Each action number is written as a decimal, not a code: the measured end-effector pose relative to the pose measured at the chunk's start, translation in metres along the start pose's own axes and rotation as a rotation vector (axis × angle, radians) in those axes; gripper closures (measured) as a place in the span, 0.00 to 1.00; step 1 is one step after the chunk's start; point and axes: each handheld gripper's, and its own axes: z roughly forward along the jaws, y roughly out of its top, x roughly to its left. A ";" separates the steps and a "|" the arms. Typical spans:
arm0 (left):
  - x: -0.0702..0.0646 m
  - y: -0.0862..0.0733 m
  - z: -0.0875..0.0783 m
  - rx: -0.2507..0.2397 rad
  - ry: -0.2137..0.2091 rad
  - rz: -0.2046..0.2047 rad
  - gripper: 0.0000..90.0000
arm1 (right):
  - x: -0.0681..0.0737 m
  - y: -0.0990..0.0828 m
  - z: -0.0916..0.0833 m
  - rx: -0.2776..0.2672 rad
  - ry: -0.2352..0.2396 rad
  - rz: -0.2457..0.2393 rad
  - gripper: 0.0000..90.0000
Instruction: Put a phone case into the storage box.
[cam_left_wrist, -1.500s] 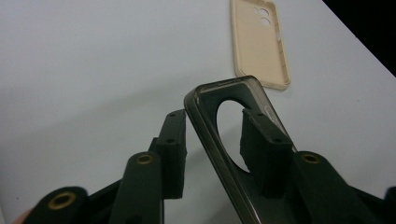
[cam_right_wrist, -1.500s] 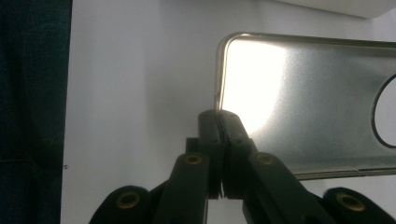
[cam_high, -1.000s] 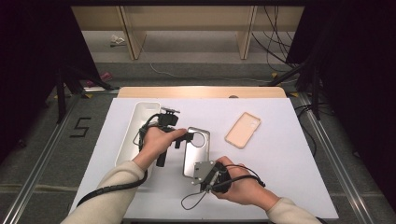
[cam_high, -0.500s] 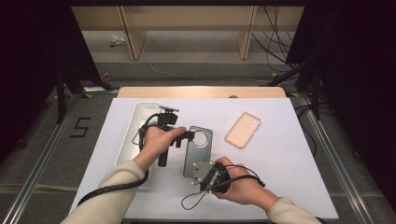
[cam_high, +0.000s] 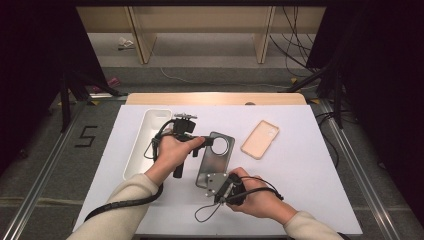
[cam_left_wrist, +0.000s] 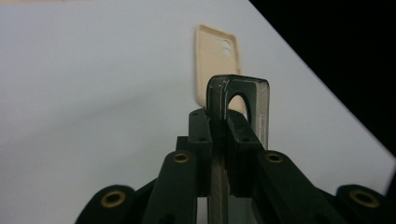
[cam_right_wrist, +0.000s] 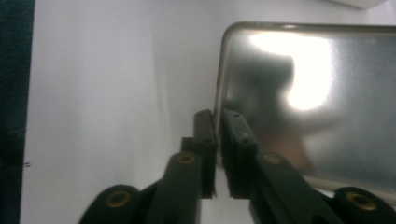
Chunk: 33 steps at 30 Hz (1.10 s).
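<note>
A grey metallic phone case (cam_high: 216, 159) with a round camera hole is held between my two grippers over the white table mat. My left gripper (cam_high: 207, 142) is shut on its far end beside the hole. In the left gripper view the case (cam_left_wrist: 239, 100) stands edge-on between the jaws of the left gripper (cam_left_wrist: 218, 128). My right gripper (cam_high: 214, 181) is shut on the near end. In the right gripper view its jaws (cam_right_wrist: 217, 128) pinch the left edge of the shiny case (cam_right_wrist: 308, 102). A beige phone case (cam_high: 260, 139) (cam_left_wrist: 212, 56) lies flat to the right.
A long white tray (cam_high: 141, 132) sits left of my left hand. The white mat (cam_high: 310, 190) covers the table, with a wooden edge (cam_high: 215, 98) at the back. Cables trail from both grippers toward the table's front edge.
Both grippers keep their hold on the grey case. The case has shifted very slightly and its bright reflection has dimmed.
</note>
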 end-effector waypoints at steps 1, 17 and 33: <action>0.000 0.000 -0.001 -0.013 0.003 0.005 0.91 | -0.001 -0.001 -0.001 -0.007 -0.008 0.003 0.84; 0.010 0.000 -0.018 -0.163 0.069 0.134 0.91 | -0.021 -0.022 -0.006 -0.129 -0.049 0.199 0.30; 0.020 0.002 -0.038 -0.268 0.080 0.174 0.91 | -0.034 -0.052 -0.016 -0.205 -0.136 0.334 0.21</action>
